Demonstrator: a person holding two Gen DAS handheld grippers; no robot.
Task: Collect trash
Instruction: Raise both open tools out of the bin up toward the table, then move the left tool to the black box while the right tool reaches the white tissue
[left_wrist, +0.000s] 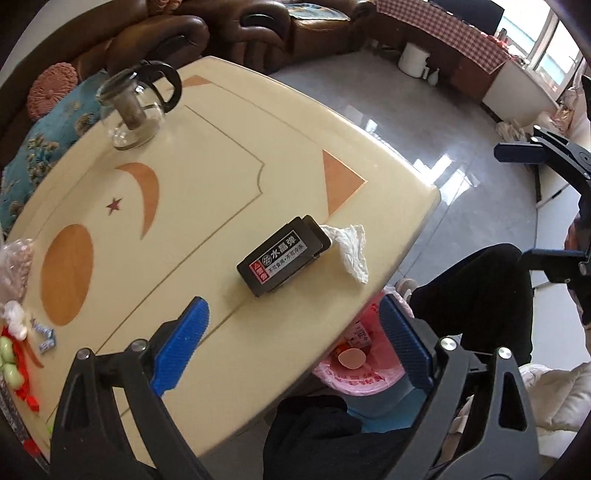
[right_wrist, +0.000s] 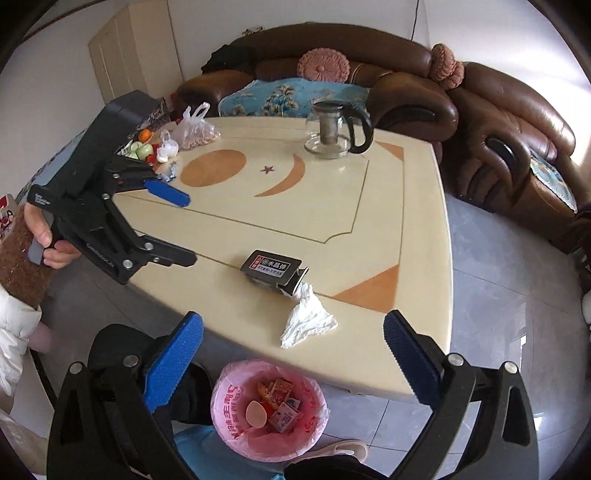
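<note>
Left gripper (right_wrist: 168, 227), released and empty, hangs over the table's (right_wrist: 406, 221) left edge. The crumpled tissue (right_wrist: 308, 319) lies at the near edge touching the black box (right_wrist: 271, 267), its long axis running toward the bin (right_wrist: 269, 406) below. Right gripper (right_wrist: 293, 365), released, is probably nearer.

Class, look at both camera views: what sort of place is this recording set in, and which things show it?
Most likely a home living room. A brown leather sofa with cushions stands behind a cream coffee table bearing a glass teapot, and a bin lined with a pink bag sits on the tiled floor.
</note>
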